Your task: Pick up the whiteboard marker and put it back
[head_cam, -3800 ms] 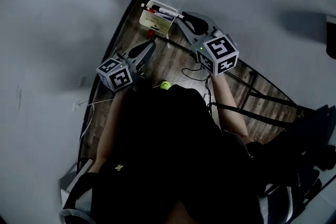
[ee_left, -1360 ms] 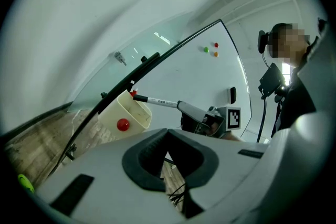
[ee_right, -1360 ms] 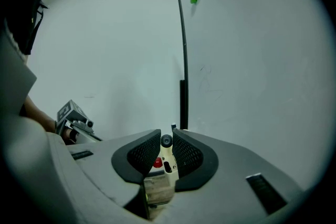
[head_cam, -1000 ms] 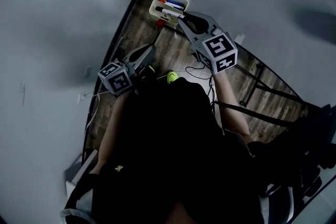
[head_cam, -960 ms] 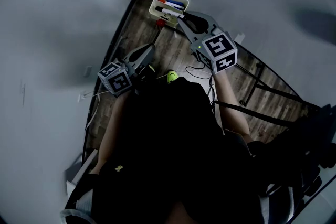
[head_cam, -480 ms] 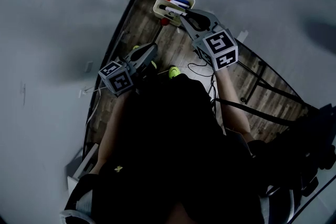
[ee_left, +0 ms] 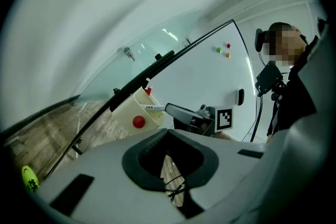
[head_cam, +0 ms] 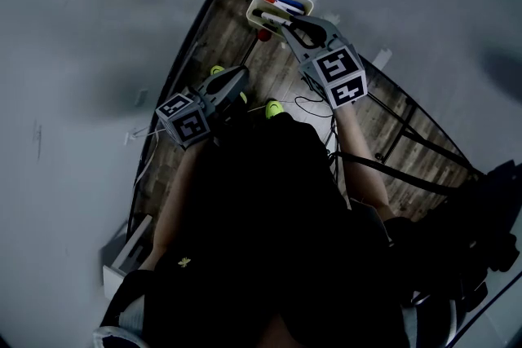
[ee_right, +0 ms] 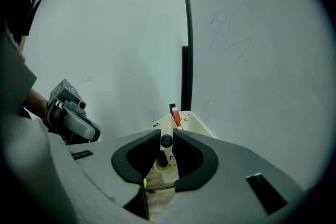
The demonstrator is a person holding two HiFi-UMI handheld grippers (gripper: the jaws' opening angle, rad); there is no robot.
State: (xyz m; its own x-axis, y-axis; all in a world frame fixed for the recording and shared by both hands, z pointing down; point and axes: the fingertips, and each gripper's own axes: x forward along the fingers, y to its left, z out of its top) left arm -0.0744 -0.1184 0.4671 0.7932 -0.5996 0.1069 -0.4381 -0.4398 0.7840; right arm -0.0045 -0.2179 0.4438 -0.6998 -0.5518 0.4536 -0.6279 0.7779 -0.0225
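**Head view.** The person stands on a wooden floor [head_cam: 245, 37] between two whiteboards. A cream marker holder [head_cam: 256, 12] hangs at the far end of the floor strip and contains red and blue pens. The right gripper [head_cam: 285, 22] reaches forward, with its tips just beside the holder. The left gripper [head_cam: 239, 77] is held lower and nearer the body, well apart from the holder. Two yellow-green objects [head_cam: 273, 107] lie on the floor near the left gripper.

**Right gripper view.** The jaws are closed on the whiteboard marker [ee_right: 166, 140], which is seen end-on as a round dark cap pinched between the two black pads. The barrel runs away from the camera towards the holder's front wall. Whether the far end is already inside the holder cannot be told. A red pen [ee_right: 177, 118] stands in the holder, at the foot of a black frame post [ee_right: 185, 76]. The board to the right of the post carries a faint scribble [ee_right: 226, 39].

**Left gripper view.** The jaw tips meet and nothing is between them; floor and cable show through the loop formed by the pads. Beyond them are the holder, bearing a round red magnet [ee_left: 138, 121], and the right gripper with the marker at the holder's rim. Green, red and orange magnets [ee_left: 219, 50] dot the far board.
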